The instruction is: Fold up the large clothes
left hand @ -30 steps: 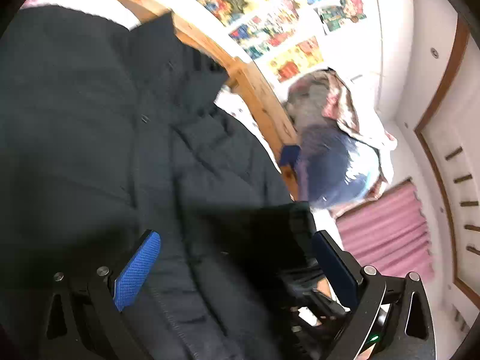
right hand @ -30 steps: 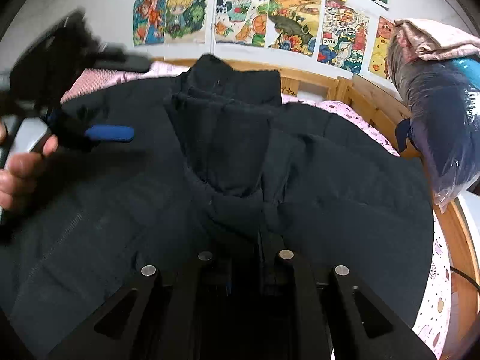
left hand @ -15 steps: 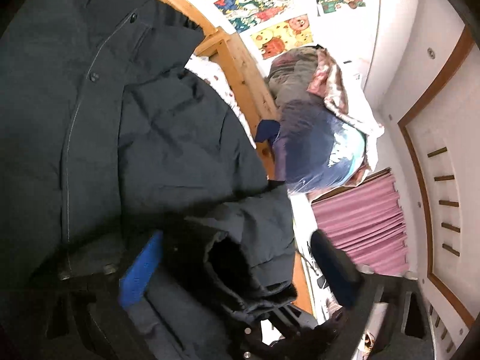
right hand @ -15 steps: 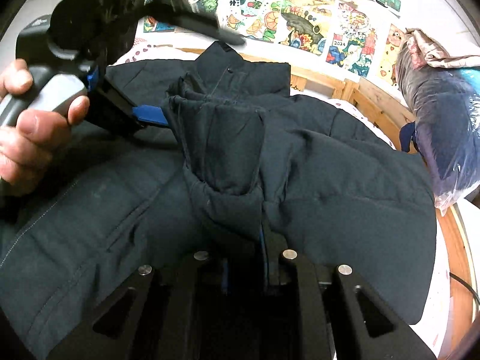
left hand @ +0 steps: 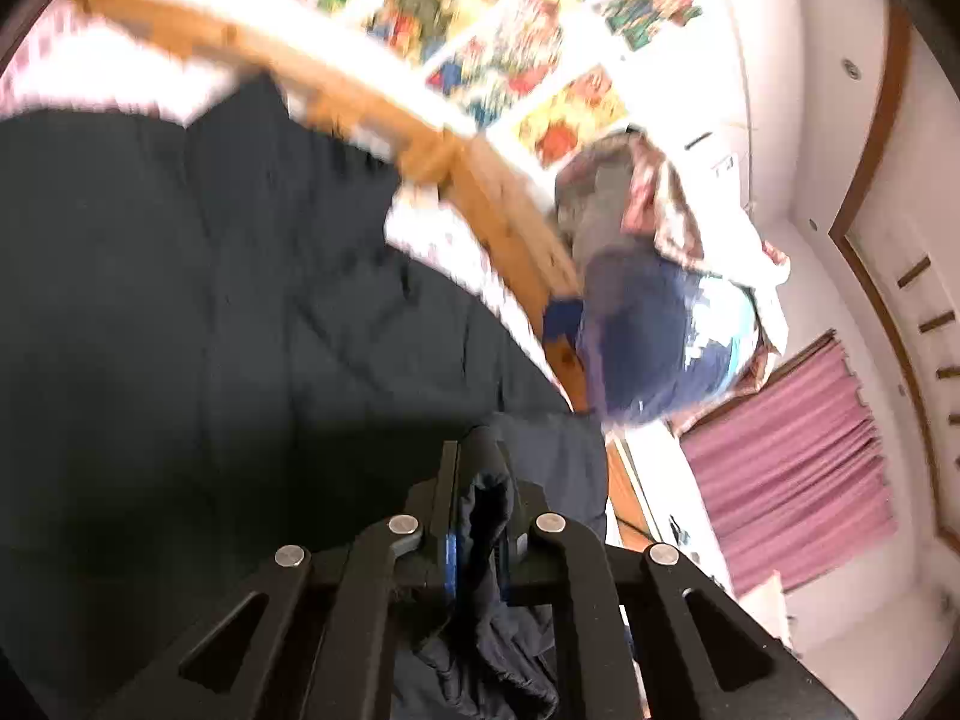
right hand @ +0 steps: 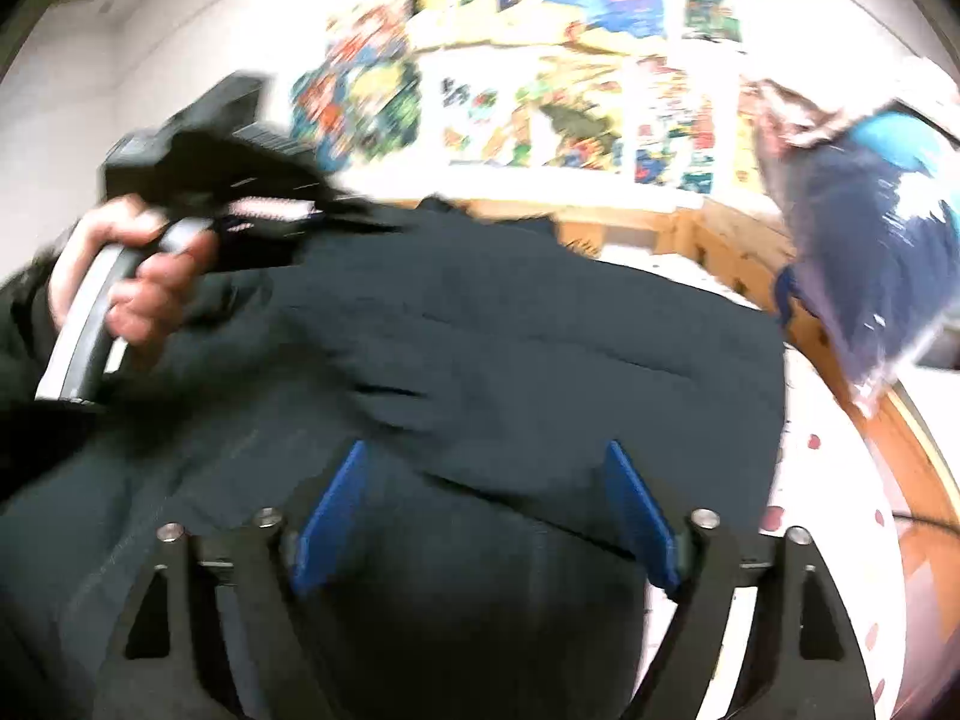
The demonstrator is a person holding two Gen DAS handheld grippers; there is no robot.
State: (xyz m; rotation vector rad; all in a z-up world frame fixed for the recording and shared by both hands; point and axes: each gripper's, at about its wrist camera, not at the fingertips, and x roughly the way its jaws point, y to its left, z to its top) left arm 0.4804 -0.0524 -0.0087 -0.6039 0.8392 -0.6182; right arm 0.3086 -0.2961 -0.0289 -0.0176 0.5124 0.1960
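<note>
Across the bed [right hand: 840,468], reaching almost to its wooden far rail [left hand: 504,204], we are seeing the dark jacket [right hand: 510,348] lying spread flat, its collar end towards the far edge and its body filling most of the mattress. At the near right corner of the bed, white sheet with reddish spots is showing beside the jacket's edge.

We are gripping a bunched fold of the jacket [left hand: 486,516] in the left hand-held gripper [left hand: 480,498], whose fingers are pressing closed on the cloth, with more fabric hanging below them. In the right wrist view this same tool [right hand: 228,144] is appearing as a blurred black body above the jacket's far left part, with our left hand [right hand: 132,264] wrapping its grey handle.

We are holding the right hand-held gripper [right hand: 486,504] wide apart, its blue pads [right hand: 330,516] framing the near part of the jacket with nothing between them; whether they are touching the cloth we cannot tell.

Beyond the far right corner, a bundle in clear plastic [left hand: 654,336] is sitting against the rail. Colourful posters [right hand: 558,90] are covering the wall behind, and a pink curtain [left hand: 792,456] is hanging to the right.
</note>
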